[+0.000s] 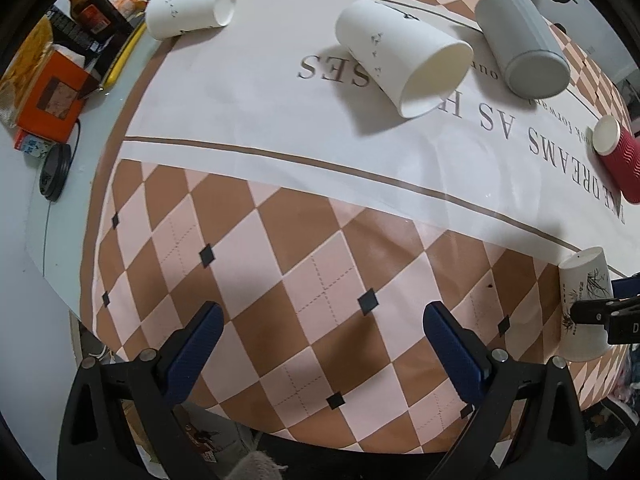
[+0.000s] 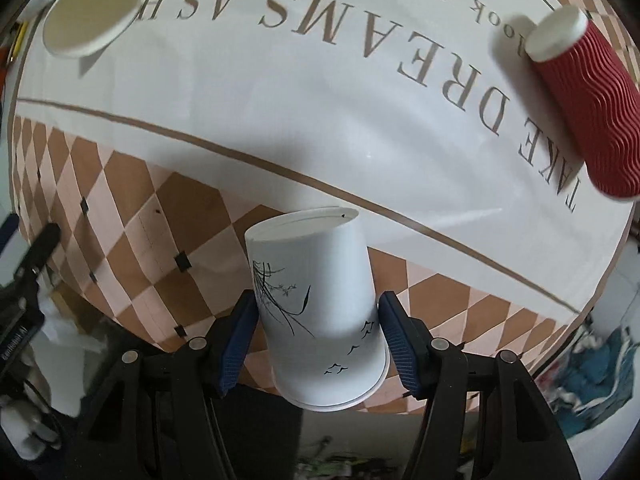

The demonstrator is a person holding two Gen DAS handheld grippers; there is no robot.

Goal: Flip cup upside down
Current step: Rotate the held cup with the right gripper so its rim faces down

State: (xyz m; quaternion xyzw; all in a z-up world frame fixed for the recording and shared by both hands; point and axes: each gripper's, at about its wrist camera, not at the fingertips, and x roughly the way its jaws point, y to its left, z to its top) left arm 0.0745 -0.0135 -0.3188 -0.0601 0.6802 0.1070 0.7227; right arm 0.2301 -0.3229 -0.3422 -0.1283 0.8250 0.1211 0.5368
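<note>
1. The left gripper hangs wide open over the checked tablecloth, holding nothing.
2. The printed paper cup stands nearly upright with its base up and rim down, long axis slightly tilted, near the cloth's front edge.
3. The right gripper pinches it on both sides.
4. The other cups lie tipped over; the white cup shows nothing inside.

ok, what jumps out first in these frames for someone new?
The right gripper clamps a white paper cup with ink drawings, base pointing away, near the tablecloth's checkered edge. Beyond, on the white lettered band, a red ripple cup and a plain white cup lie tipped over.
</note>
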